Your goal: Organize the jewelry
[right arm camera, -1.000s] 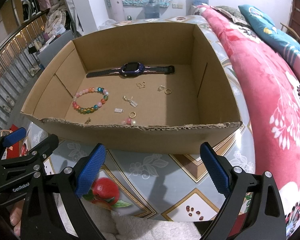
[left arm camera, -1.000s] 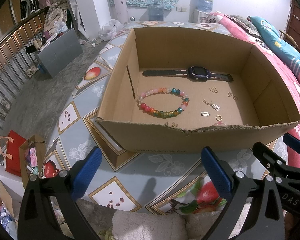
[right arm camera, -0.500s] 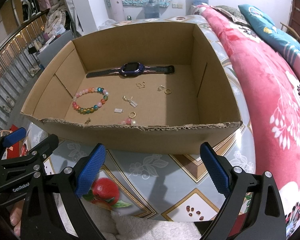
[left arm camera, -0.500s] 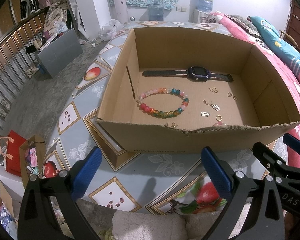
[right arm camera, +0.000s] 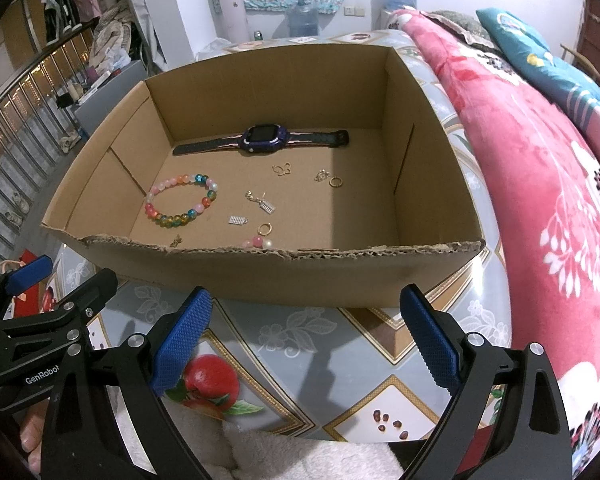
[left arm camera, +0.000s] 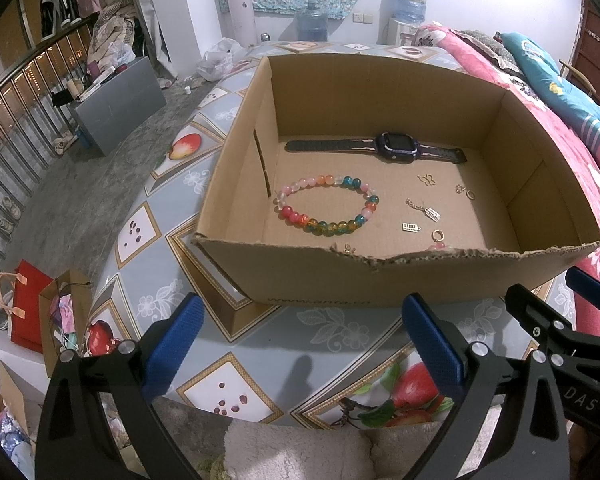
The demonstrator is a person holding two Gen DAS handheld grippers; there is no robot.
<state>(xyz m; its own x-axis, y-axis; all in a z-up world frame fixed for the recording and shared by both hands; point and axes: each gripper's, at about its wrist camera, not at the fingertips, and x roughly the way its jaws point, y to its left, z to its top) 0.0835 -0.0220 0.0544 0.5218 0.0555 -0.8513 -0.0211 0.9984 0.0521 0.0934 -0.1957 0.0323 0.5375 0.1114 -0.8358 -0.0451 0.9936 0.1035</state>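
Observation:
An open cardboard box (left arm camera: 380, 280) (right arm camera: 300, 276) stands on the patterned table. On its floor lie a multicoloured bead bracelet (left arm camera: 326, 208) (right arm camera: 180, 200), a dark purple watch (left arm camera: 396, 147) (right arm camera: 266, 139) along the back wall, and several small gold and silver charms and rings (left arm camera: 430, 212) (right arm camera: 260, 204). A pink bead piece (right arm camera: 256, 242) rests against the near wall. My left gripper (left arm camera: 304, 352) and right gripper (right arm camera: 304, 344) both hang open in front of the box, holding nothing. The right gripper also shows at the right edge (left arm camera: 560, 320).
The table top (left arm camera: 260, 352) carries a fruit-and-flower pattern. A pink floral blanket (right arm camera: 540, 200) lies to the right of the box. A white fluffy cloth (right arm camera: 300, 452) sits below the grippers. To the left are a floor, a railing and bags (left arm camera: 28, 308).

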